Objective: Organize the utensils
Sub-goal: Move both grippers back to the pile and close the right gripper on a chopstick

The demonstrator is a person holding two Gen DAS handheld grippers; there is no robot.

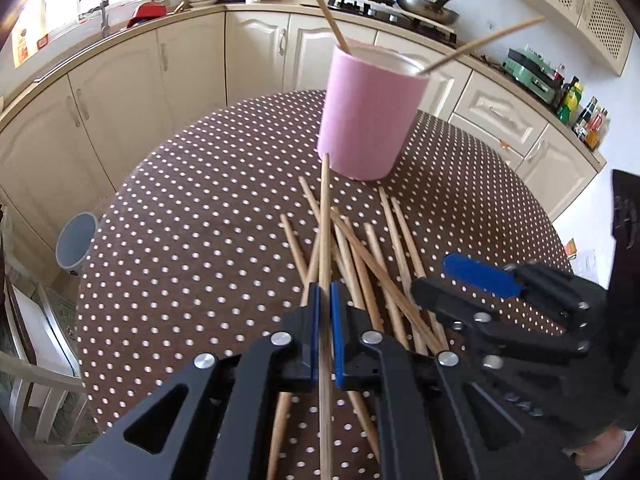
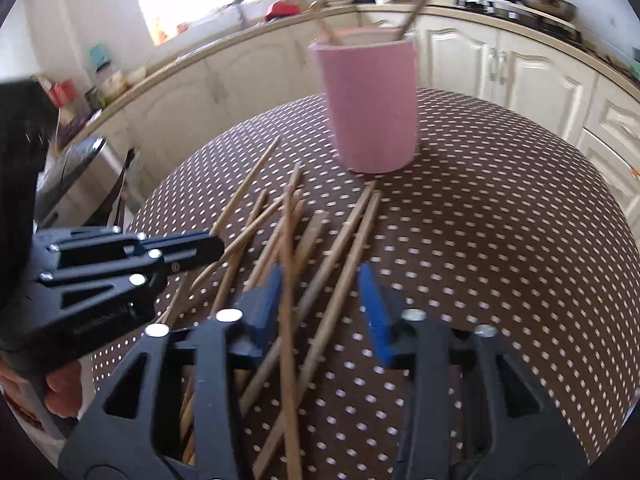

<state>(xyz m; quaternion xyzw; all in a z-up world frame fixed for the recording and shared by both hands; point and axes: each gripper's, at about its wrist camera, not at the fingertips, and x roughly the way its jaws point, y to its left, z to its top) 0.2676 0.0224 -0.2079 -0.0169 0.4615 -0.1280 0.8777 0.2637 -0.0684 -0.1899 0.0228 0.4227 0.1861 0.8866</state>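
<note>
Here the left gripper has its fingers clamped on one chopstick whose long axis points straight ahead at the pink cup, so it is the nearer hand. The right gripper has fingers apart around loose chopsticks lying on the tabletop

A cup stands on the table in the upper middle of the left wrist view, with two chopsticks leaning inside it. A heap of chopsticks lies crossed on the table below the cup. Cabinets run behind the table, a stove at top right.
</note>
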